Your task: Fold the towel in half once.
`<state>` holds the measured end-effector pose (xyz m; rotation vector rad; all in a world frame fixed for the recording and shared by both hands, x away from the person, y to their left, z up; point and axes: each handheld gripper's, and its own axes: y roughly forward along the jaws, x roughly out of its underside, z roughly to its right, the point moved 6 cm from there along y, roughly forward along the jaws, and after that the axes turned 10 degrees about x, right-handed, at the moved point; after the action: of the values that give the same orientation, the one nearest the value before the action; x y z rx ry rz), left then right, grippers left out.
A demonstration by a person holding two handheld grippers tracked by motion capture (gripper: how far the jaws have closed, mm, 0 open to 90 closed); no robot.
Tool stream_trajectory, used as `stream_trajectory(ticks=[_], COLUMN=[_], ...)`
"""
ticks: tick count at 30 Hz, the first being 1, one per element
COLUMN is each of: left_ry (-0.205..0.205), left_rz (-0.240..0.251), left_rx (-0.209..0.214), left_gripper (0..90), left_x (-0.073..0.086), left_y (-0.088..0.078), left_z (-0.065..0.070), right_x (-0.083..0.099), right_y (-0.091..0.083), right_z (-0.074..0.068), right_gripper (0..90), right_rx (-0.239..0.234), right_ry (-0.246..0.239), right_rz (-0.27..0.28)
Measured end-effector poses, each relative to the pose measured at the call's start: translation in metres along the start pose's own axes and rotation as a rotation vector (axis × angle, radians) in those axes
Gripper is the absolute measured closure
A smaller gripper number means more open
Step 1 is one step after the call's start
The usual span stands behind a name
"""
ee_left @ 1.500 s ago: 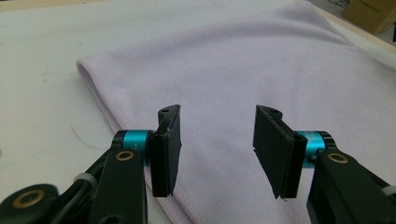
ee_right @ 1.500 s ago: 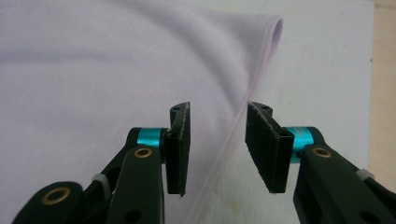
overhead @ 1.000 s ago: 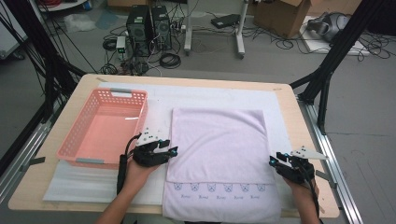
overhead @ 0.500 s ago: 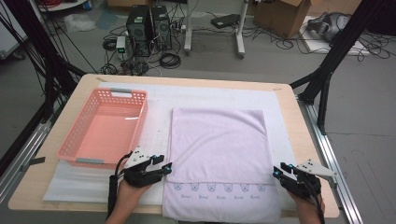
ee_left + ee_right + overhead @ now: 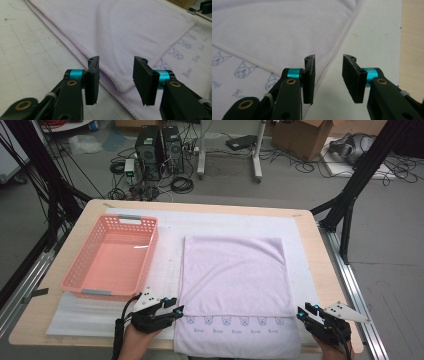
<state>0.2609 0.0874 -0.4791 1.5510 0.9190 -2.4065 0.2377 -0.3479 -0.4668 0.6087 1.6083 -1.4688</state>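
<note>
Towel [image 5: 235, 280] near edge flanked, left claw [image 5: 172, 311] closing, right claw [image 5: 305, 312] parted

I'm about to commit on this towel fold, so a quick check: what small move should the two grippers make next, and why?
Probably ease both forward and close. The left gripper has its jaws apart around the folded towel layer's near corner, pads not yet pressing. The right gripper straddles the towel's hem, also apart. Neither grips cloth yet, so lifting now would likely leave it behind.
</note>
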Motion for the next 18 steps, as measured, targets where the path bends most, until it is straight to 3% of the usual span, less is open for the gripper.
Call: stream_trajectory(ticks=[4,7,13,18], left_ry=[-0.007,0.004,0.04,0.07], left_rz=[-0.039,-0.061,-0.081,-0.078], left_rx=[-0.01,-0.029,-0.055,-0.071], left_gripper=[62.1,63.4,72.3,84.3], left_x=[0.004,0.006,0.007,0.007], left_y=[0.003,0.004,0.006,0.007], left_z=[0.0,0.001,0.003,0.005], right_x=[0.002,0.002,0.006,0.005], right_y=[0.002,0.005,0.018,0.022], right_z=[0.0,-0.004,-0.02,-0.024], right_gripper=[64.1,58.9,61.1,67.3], right_rx=[-0.014,-0.019,-0.047,-0.037], right_ry=[0.012,0.016,-0.047,-0.072], right_rz=[-0.015,-0.028,-0.096,-0.1])
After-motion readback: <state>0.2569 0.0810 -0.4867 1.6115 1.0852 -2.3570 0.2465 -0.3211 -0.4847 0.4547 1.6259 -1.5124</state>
